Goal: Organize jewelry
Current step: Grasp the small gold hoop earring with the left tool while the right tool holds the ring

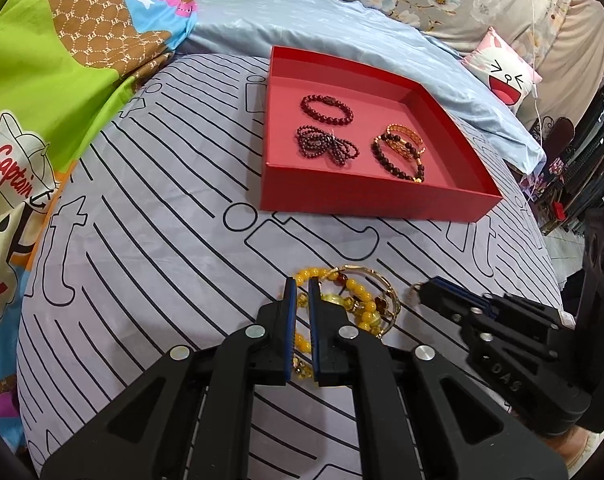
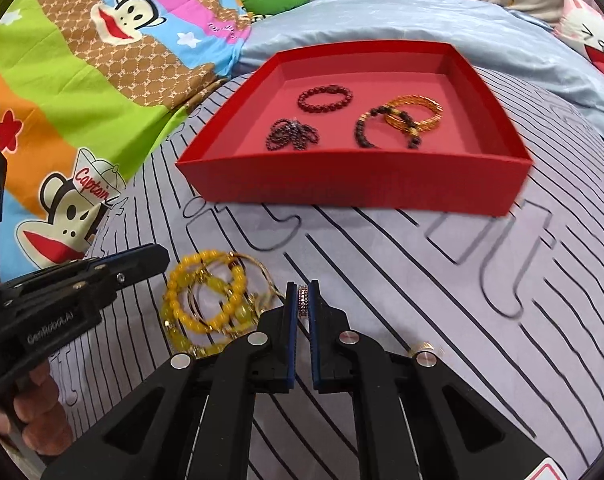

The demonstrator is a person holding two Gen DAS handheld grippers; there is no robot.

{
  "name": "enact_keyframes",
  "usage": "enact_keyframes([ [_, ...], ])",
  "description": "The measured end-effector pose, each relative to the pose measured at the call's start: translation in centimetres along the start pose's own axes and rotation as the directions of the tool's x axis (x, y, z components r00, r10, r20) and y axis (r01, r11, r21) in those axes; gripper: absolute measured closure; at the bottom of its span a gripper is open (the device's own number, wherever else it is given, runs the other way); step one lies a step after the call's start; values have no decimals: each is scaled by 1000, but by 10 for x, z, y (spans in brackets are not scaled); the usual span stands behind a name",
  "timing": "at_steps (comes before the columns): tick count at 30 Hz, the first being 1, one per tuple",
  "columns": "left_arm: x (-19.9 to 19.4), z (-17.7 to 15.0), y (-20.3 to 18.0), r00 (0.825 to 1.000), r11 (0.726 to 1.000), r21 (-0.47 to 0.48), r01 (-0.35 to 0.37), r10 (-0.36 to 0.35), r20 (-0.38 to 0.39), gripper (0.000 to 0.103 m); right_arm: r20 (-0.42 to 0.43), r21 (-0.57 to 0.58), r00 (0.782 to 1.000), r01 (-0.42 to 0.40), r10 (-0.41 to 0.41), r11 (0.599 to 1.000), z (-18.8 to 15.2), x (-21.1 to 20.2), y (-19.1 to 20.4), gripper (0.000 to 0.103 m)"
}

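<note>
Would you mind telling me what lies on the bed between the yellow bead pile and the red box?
Nothing: in both wrist views the stretch between the yellow bead pile and the red box is bare striped sheet.

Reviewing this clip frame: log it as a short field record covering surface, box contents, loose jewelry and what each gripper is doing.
surface: striped bedsheet
container: open red box
in box: dark red bead bracelet, dark bead bundle, gold and dark bracelets
loose: yellow bead pile in front of the box
left gripper: shut, fingers at the pile; no clear grip
right gripper: shut on small ring
</note>
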State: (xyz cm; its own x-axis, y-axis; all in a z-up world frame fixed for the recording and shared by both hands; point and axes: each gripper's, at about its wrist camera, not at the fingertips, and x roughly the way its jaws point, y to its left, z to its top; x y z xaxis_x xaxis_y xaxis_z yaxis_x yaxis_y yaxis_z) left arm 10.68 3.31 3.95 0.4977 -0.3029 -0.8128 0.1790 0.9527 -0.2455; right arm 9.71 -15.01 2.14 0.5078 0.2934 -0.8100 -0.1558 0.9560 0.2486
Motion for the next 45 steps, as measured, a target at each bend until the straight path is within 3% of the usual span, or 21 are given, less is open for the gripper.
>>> enact_keyframes([
  [9, -5, -7, -15, 999, 999, 24, 32, -32, -5, 97, 37, 69, 999, 34, -37, 997, -13, -32, -31, 98],
  [19, -5, -29, -56, 990, 987, 88, 134, -130, -52, 97, 64, 90, 997, 34, -40, 995, -15, -47, -38, 98],
  [24, 6, -34, -58, 993, 991, 90, 94, -87, -74, 97, 75, 102, 995, 52, -60, 993, -16, -52, -46, 98],
  [29, 3, -30, -55, 994, 991, 88, 97, -92, -62, 97, 78, 142, 992, 91, -102, 986, -23, -60, -67, 98],
  [39, 19, -26, -102, 977, 970, 140, 201, -189, -96, 97, 90, 186, 989, 103, -122, 977, -27, -71, -85, 98],
  [45, 37, -28, -134, 968, 955, 179, 236, -215, -127, 85, 87, 197, 988, 107, -126, 975, -31, -75, -94, 98],
])
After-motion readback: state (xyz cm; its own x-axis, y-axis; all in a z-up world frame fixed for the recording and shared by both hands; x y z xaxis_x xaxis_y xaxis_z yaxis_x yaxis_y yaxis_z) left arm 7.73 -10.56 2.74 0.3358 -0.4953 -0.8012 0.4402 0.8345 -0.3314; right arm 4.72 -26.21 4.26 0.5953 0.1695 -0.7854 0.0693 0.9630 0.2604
